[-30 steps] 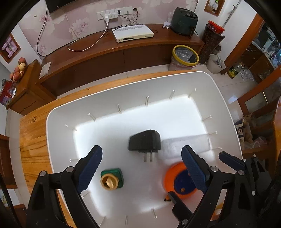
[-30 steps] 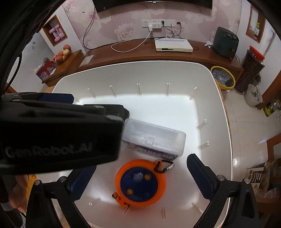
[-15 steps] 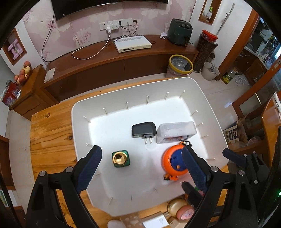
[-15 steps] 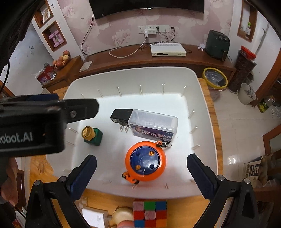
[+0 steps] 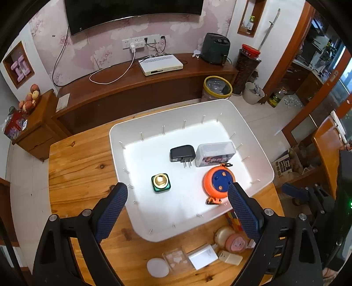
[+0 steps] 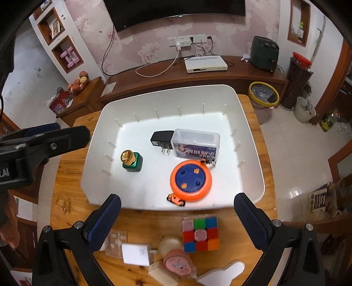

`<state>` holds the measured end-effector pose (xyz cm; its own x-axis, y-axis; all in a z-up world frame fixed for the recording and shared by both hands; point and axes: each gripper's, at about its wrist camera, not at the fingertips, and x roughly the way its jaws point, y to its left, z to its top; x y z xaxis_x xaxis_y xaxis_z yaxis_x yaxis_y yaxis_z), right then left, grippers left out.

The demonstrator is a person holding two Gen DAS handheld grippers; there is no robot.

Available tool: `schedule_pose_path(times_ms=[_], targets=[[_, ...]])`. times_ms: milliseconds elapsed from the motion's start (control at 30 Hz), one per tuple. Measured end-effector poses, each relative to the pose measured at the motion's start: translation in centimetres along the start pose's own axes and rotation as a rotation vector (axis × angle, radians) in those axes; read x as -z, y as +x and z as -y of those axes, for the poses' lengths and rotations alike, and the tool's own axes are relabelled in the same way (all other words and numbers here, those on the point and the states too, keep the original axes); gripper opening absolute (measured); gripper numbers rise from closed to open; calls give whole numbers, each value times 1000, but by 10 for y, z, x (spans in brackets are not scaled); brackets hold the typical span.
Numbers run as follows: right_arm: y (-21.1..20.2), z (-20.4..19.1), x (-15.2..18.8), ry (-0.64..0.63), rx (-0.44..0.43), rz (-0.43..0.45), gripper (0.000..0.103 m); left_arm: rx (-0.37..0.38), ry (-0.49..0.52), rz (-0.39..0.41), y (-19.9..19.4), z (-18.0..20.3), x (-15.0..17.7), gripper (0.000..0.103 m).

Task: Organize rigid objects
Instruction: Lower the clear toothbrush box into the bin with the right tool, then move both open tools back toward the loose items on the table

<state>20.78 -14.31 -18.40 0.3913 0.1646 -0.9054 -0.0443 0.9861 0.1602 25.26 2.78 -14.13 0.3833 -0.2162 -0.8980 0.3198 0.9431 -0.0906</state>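
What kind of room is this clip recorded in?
Most likely a home living room: a wall-mounted TV hangs above a long wooden media console with a set-top box, and the white bin sits on a wooden table.

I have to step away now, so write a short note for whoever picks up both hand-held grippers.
Left hand-held gripper: open, empty, above the near edge of the white bin.
Right hand-held gripper: open, empty, over the table's near side.
Done, in the bin: black plug adapter, clear plastic case touching it, green bottle with gold cap upright, orange reel.
Left, on the wooden table in front of the bin: puzzle cube, white charger, pink round item, clear packet, white disc.
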Motion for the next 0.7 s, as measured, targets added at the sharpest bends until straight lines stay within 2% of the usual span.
schedule_pose_path(times_ms=[133,333,700], targets=[[-14,-9,11,-24,18,10,103,18,11,9,-11,-2,10,93],[-33,-24,28,-31,-15,-13,103,38,33,25,-29,1,26,93],[-75,-53,64,-86,36,82,103,85,88,48,-62,8,59,94]])
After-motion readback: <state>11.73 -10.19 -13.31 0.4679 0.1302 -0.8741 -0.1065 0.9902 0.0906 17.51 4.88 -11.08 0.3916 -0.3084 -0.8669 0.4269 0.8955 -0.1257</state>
